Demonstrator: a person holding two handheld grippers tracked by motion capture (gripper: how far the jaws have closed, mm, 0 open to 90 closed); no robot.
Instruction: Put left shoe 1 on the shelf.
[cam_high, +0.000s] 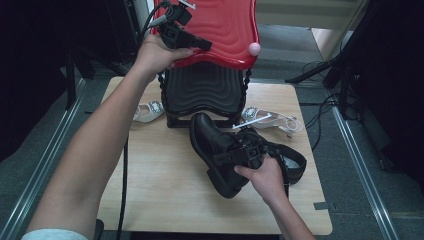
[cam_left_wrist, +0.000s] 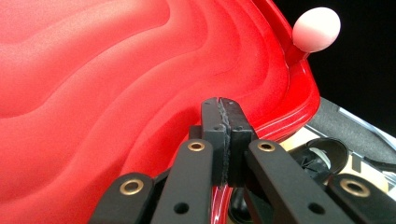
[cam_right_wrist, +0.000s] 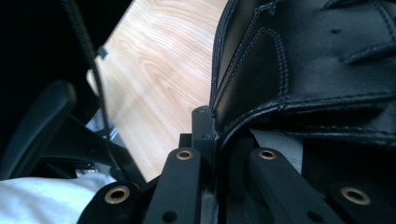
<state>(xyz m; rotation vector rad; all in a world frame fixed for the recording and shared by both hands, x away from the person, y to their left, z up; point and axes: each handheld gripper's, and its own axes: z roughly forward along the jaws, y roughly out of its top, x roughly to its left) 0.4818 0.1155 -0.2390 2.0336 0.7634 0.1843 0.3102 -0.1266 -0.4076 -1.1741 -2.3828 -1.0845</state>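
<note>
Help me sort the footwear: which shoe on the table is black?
The black boot gripped by the right tongs; the two sandals, left and right of the case, are white.

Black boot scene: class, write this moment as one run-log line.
left gripper: shut on red lid, held raised | right gripper: shut on black boot, tilted above table | white sandals: beside box

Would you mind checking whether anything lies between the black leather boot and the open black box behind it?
Nothing visible does. The right gripper is shut on the black leather boot, whose toe points at the black ribbed box; the left gripper holds the red wavy lid up. The white sandals lie beside the box.
</note>
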